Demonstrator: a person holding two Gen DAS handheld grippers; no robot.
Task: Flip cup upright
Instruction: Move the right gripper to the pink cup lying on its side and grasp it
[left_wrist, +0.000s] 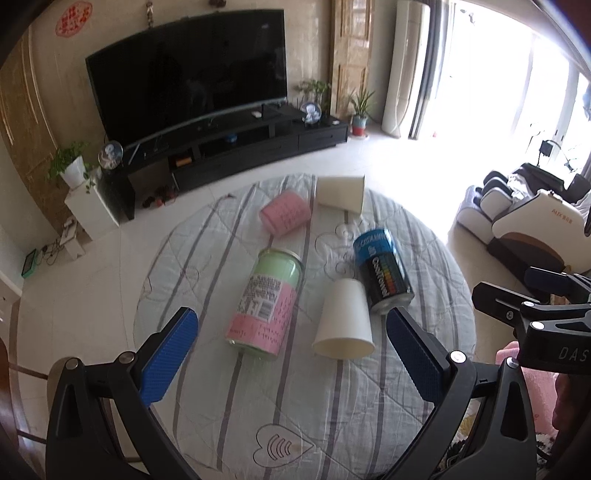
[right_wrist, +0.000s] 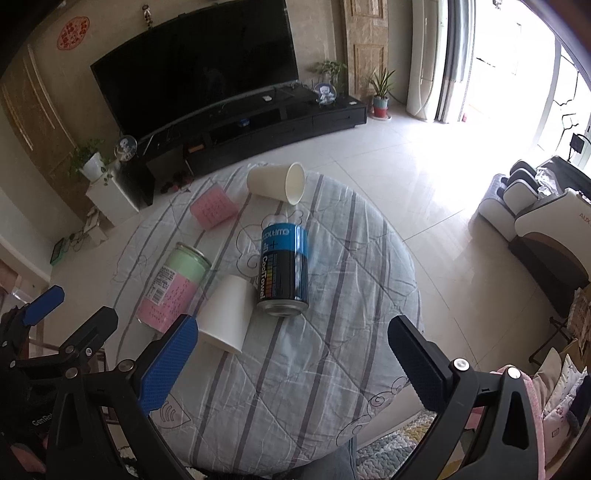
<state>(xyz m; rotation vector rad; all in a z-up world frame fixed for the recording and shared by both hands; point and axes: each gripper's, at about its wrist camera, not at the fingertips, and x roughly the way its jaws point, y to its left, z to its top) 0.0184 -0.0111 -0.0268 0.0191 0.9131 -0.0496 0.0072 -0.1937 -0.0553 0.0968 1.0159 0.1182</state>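
You are holding both tools above the near edge of the round, quilt-covered worktop (left_wrist: 369, 424), and neither is touching anything: the left hand-held gripper (left_wrist: 291, 354) is standing with its blue pads wide apart, and the right hand-held gripper (right_wrist: 291, 362) is gaping just as wide. Nearest to you, the white paper cup (left_wrist: 345, 321) is lying on its side near the middle of the worktop, its open mouth facing the near edge and its closed base pointing away. By my reading you are only lining up the approach; the grasp has not begun. The next move is probably calling for one pair of pads to close lightly across the cup's wall, then a swing that brings the mouth upward. Room is tight at the sides: the green-and-pink jar (left_wrist: 266, 302) is lying just to its left, and the blue-and-black can (left_wrist: 384, 273) is lying against or just beside its right flank, near the base. The near side is offering bare quilt for setting it down. Farther off, a pink roll (left_wrist: 284, 214) and a second paper cup (left_wrist: 341, 194) are resting toward the far edge.
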